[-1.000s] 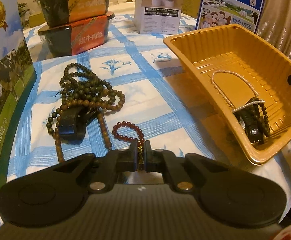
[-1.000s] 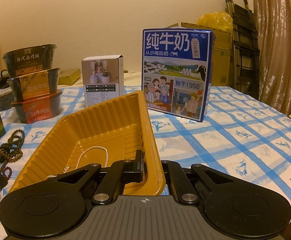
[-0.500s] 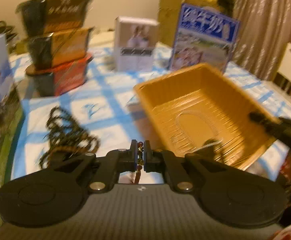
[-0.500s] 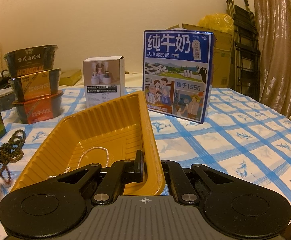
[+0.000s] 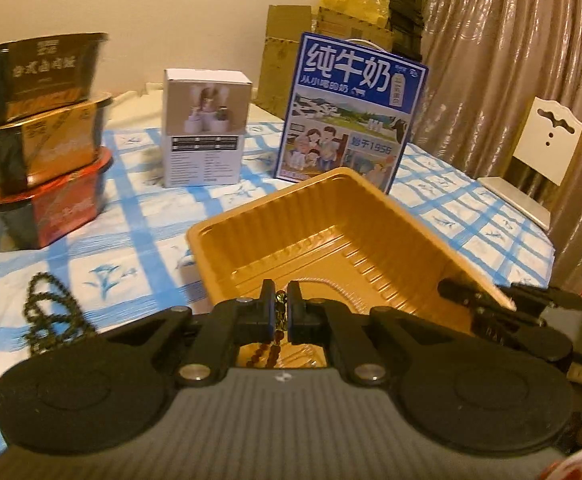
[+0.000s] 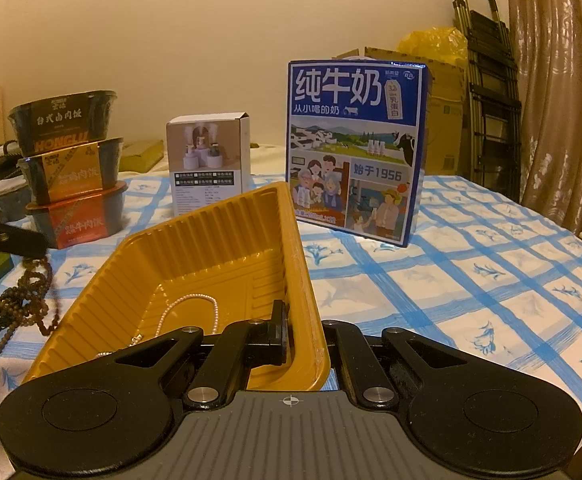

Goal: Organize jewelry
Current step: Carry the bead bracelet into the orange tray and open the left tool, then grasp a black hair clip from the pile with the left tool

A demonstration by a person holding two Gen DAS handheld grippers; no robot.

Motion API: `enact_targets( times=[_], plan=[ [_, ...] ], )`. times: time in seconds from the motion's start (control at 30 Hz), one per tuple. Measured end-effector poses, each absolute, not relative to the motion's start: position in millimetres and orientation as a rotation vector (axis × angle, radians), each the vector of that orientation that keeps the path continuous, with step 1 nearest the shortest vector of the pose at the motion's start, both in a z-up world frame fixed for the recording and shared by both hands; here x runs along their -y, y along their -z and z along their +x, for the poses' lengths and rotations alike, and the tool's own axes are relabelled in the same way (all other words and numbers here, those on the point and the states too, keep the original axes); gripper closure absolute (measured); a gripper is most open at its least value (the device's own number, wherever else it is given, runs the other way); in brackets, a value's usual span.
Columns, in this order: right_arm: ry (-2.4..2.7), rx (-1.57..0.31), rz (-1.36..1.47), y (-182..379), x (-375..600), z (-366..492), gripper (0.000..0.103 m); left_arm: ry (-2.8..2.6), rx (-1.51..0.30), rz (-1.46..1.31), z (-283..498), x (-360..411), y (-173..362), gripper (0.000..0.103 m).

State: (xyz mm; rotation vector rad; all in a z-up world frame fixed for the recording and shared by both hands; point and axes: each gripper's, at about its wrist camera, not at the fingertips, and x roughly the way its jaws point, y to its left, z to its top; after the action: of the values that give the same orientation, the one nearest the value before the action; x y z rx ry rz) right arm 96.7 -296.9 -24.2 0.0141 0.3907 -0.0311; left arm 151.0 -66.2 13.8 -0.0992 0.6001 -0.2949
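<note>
My left gripper (image 5: 279, 312) is shut on a red bead bracelet (image 5: 269, 350), which hangs from the fingers above the near end of the orange plastic tray (image 5: 395, 216). My right gripper (image 6: 305, 332) is shut on the tray's right wall (image 6: 303, 280), and it shows at the right of the left wrist view (image 5: 491, 308). A white pearl necklace (image 6: 195, 304) lies inside the tray. A pile of dark wooden bead strands (image 5: 49, 316) lies on the cloth left of the tray; it also shows in the right wrist view (image 6: 15, 308).
Blue checked tablecloth (image 6: 471, 280). A blue milk carton (image 6: 355, 148) and a white box (image 6: 209, 168) stand behind the tray. Three stacked food bowls (image 6: 71, 168) at the back left. A white chair (image 5: 543, 152) and curtain at the right.
My left gripper lifted the red bracelet off the cloth and carried it right, to above the tray. The right gripper stayed shut on the tray wall.
</note>
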Motion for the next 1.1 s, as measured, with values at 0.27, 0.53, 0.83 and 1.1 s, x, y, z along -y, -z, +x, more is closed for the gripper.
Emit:
enact_targets(
  times=[0.27,0.53,0.83,1.1],
  plan=[
    [0.03,-0.391,0.015,23,296,97,0.098,0.334,-0.606,-0.142,171,82,-13,0.099],
    [0.031,-0.391,0.016,23,296,97,0.098,0.311,-0.691,-0.121,186,87,16,0.099],
    [0.031,-0.391,0.014,23,296,97,0.098,0.318,-0.702,-0.125,193,92,26,0.094],
    [0.031,-0.393,0.017,25,297,97,0.098,0.294,-0.648,-0.14,181,80,8,0.067]
  ],
)
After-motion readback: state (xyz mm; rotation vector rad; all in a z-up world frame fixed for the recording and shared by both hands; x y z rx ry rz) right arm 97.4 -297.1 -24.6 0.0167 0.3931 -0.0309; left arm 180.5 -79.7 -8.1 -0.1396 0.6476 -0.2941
